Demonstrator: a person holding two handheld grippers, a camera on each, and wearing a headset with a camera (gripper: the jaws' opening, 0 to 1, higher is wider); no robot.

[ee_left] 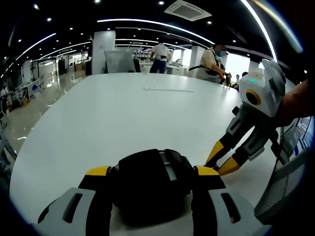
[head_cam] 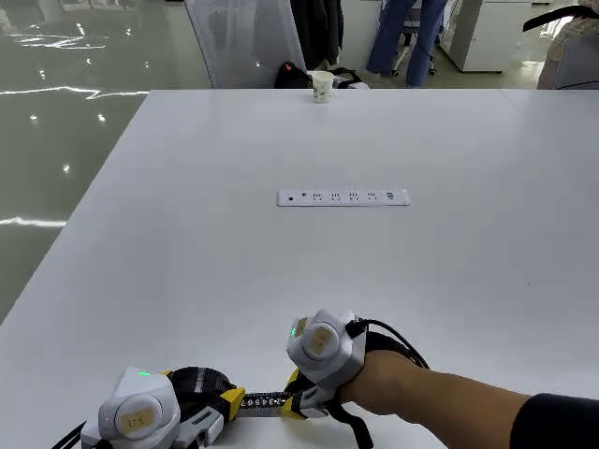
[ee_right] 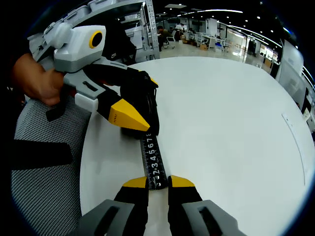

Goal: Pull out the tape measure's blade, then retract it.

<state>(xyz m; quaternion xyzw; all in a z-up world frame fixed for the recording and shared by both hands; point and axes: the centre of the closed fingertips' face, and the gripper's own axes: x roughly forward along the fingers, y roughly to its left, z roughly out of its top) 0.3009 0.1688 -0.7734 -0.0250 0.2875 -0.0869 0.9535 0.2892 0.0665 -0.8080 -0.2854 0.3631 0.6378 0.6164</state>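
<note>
Tape measure (ee_left: pixel 147 192) inside left gripper (ee_left: pixel 152 171)

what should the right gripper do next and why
Probably draw the right gripper away from the tape measure case: it is shut on the blade end, the left gripper clamps the case, and only a short length is out.

One tape measure (head_cam: pixel 200 383), one power strip (head_cam: pixel 343 197), one paper cup (head_cam: pixel 322 86), two tongs (ee_left: pixel 152 173) (ee_right: pixel 158 183) (one per hand)
</note>
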